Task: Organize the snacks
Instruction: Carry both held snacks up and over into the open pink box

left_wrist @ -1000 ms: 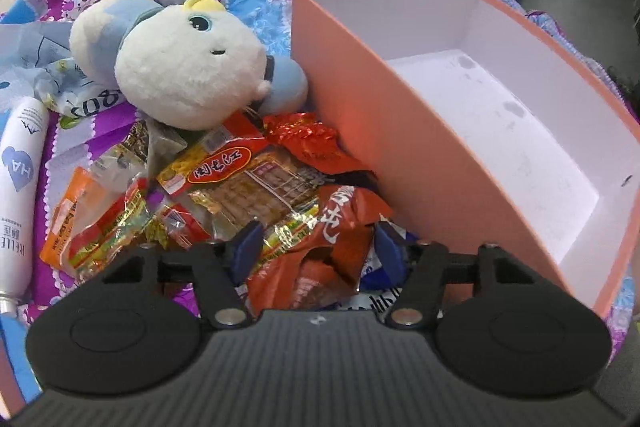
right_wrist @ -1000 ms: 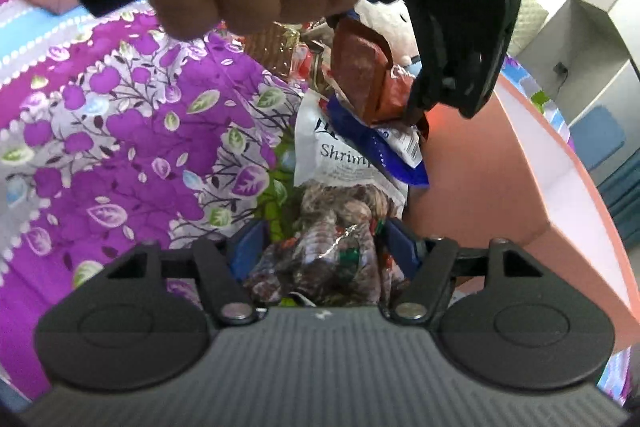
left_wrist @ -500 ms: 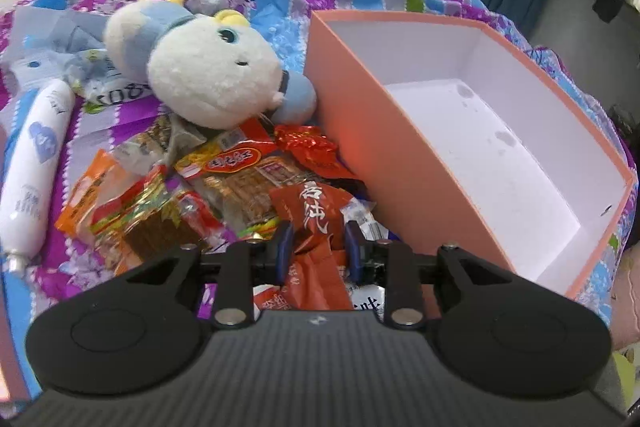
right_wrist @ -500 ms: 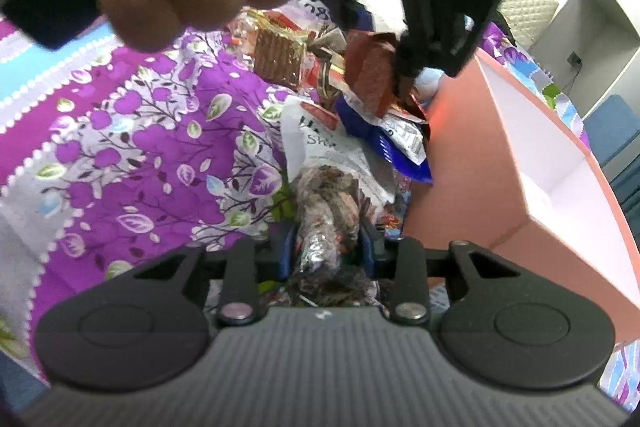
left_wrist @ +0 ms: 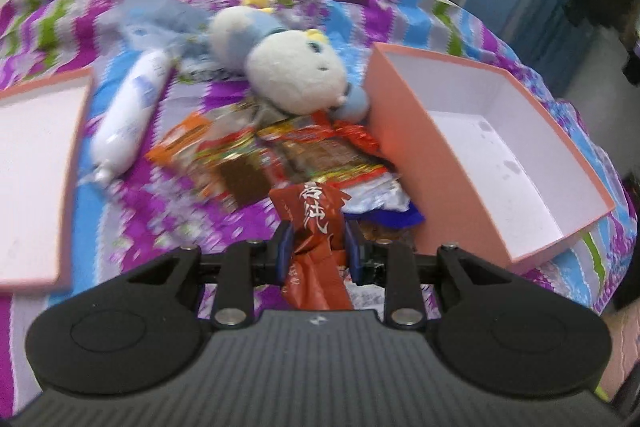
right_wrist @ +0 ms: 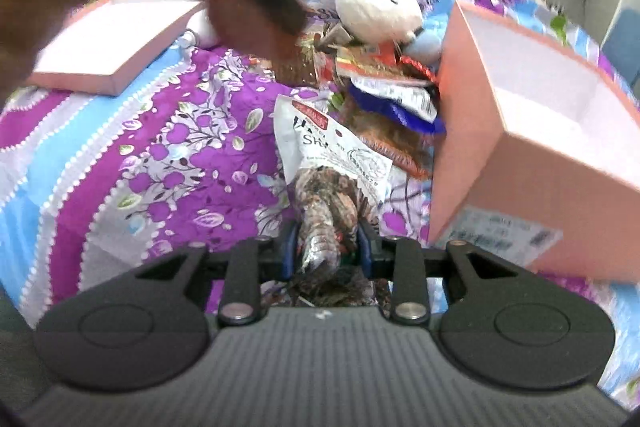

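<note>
Left gripper jaws, spread a second ago, now pinching a red packet, lifted clear of the snack pile on the bed. Right gripper jaws, likewise narrowed, clamped on a mottled packet raised above the white shrimp bag. Just right, the open pink box; beyond, plush toy, white bottle and box lid, newly in view.

Bright even indoor light; strong motion blur in both views; fisheye-bent edges.
</note>
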{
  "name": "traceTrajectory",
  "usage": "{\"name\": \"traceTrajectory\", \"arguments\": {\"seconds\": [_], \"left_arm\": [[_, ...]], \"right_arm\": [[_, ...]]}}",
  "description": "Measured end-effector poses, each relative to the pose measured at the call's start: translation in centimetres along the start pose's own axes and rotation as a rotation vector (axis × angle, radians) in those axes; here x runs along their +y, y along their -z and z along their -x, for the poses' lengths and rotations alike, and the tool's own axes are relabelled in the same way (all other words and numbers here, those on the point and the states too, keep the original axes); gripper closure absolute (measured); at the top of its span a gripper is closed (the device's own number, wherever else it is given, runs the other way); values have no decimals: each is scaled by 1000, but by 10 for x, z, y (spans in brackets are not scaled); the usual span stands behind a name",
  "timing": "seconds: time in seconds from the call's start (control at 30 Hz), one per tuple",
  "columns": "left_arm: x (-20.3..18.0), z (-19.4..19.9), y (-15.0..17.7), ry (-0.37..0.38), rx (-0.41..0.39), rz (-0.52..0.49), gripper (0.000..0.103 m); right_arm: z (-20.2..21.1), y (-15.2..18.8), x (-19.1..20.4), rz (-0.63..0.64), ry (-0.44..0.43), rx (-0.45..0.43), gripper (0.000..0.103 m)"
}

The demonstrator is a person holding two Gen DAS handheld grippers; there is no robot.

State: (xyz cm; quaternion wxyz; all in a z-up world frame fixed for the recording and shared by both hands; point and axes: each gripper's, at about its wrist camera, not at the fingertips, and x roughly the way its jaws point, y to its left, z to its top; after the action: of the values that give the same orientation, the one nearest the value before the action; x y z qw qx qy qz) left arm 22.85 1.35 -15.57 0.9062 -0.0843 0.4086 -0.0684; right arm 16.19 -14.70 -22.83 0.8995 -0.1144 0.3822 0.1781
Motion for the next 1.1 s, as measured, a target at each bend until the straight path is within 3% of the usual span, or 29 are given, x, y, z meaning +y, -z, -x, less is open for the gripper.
{"name": "traceTrajectory", "arguments": {"seconds": [0.17, 0.5, 0.7, 0.9, 1.1], "left_arm": [[16, 25, 35, -73, 4, 59, 71], [26, 41, 88, -97, 60, 144, 71], [14, 52, 87, -92, 51, 144, 71], [0, 72, 64, -88, 9, 148, 71], [-24, 96, 35, -57, -53, 92, 71]], "right_arm": [[12, 5, -7, -96, -46, 4, 70], [39, 7, -15, -180, -95, -23, 70], [54, 1, -23, -211, -104, -37, 70], [76, -10, -30, -219, -109, -82, 70], [107, -30, -45, -226, -109, -165, 70]]}}
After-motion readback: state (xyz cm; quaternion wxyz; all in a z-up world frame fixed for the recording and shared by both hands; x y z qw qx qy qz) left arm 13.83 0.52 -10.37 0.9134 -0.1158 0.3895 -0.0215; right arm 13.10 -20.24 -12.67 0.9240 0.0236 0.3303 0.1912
